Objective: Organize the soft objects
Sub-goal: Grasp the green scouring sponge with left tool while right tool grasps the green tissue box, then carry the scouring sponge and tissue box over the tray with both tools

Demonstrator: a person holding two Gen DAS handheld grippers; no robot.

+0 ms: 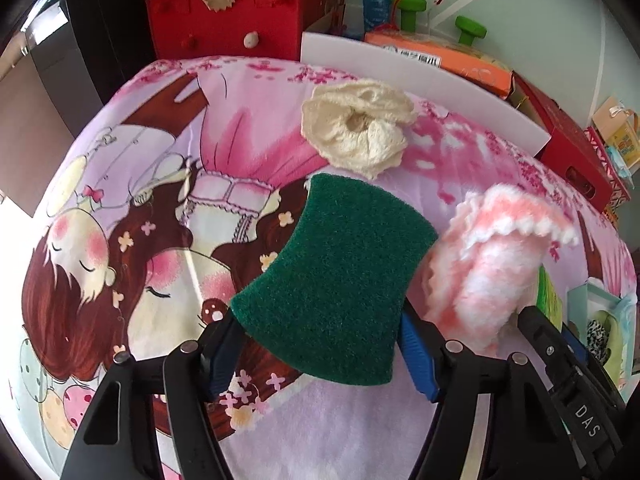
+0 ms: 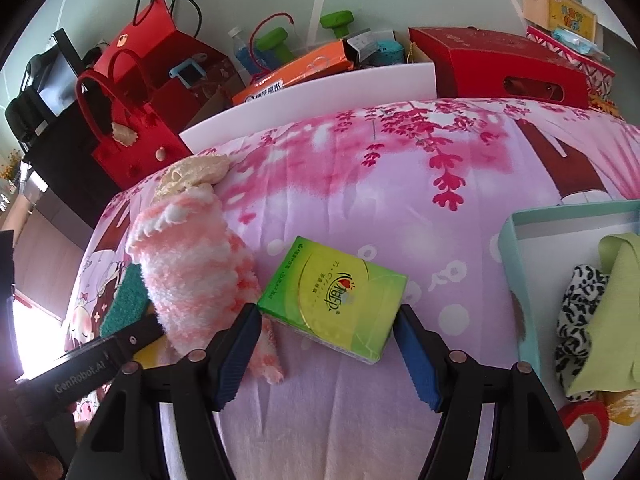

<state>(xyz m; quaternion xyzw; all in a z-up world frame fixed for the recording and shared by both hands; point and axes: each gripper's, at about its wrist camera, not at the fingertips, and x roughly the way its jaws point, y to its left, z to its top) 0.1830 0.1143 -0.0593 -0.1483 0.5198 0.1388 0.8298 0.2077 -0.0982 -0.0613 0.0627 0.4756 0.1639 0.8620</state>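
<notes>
Between the blue pads of the left gripper [image 1: 320, 344] sits a green scouring sponge [image 1: 336, 280], the pads touching its two near side edges so that it looks clamped, raised a little over the pink cartoon-print cloth [image 1: 168, 208] that covers the surface. Just right of the sponge lies a fluffy pink-and-white sock [image 1: 492, 256], and beyond it, farther off, a cream crocheted piece [image 1: 356, 128].

Around a green tissue pack [image 2: 336, 300] the right gripper [image 2: 326, 356] stands wide open; its left pad is right at the pack's near-left corner and its right pad just beside the near-right corner, though whether either presses the pack I cannot tell. The pack lies flat on the cloth. The sock rests just left of it, its toe end reaching the left finger. At the right edge stands a pale teal box [image 2: 510, 280] holding a light green cloth [image 2: 616, 312] and a black-and-white patterned fabric [image 2: 580, 312]. Far back, a white board [image 2: 312, 96] fronts red bags and boxes.
</notes>
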